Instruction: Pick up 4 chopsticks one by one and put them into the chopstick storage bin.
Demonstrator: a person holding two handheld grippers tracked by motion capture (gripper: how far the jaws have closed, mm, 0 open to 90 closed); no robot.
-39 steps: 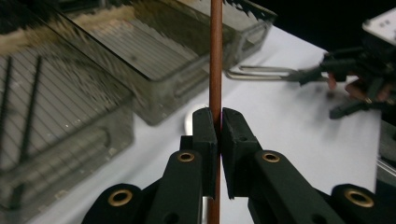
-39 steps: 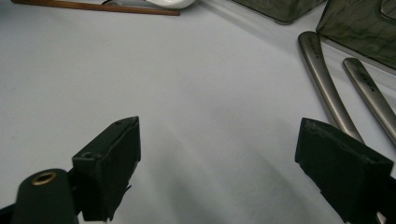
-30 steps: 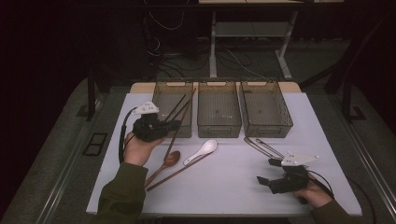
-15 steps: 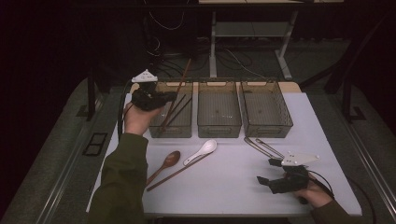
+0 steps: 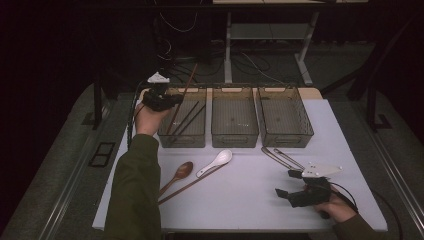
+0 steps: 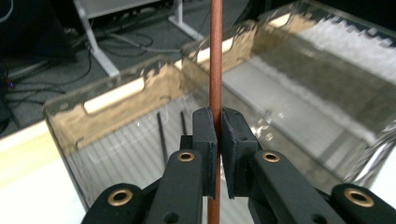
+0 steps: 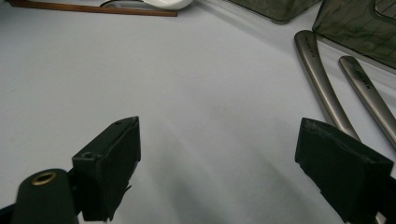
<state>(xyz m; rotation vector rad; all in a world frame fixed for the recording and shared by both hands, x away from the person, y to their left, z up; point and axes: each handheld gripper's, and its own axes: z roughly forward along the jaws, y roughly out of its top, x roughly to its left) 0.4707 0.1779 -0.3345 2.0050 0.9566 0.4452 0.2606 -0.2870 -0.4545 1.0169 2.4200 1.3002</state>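
- Left tool [image 5: 167,101]: over the last second it has moved from above the tabletop [image 5: 240,200], near the loose utensils, up to the near-left corner of the left bin [image 5: 182,137]. Its jaws stand pressed together on a brown chopstick [image 6: 215,56], which runs straight up between the pads and slants over the bin.
- Meaning for the task: the work in hand appears to be sorting utensils into bins; the chopstick now sits over its likely bin, so release seems the next step, not yet done.
- Inside the left bin, beyond the left tool, two dark chopsticks [image 5: 189,117] already lie on the floor.
- Right tool [image 5: 295,187]: unmoved across the same second, resting low on the tabletop with jaws spread wide and nothing between them.
- Edges: the bin's rear wall and rim [image 6: 116,95] rise directly ahead of the left tool; the chopstick's lower end must clear the near rim to drop in.
- Open room: bare tabletop lies ahead of the right tool; two metal handles [image 7: 327,88] lie just to its right, close to a bin corner.
- Left behind the left tool on the tabletop: a wooden spoon [image 5: 180,172], a white spoon [image 5: 217,161] and another brown chopstick [image 5: 192,184].
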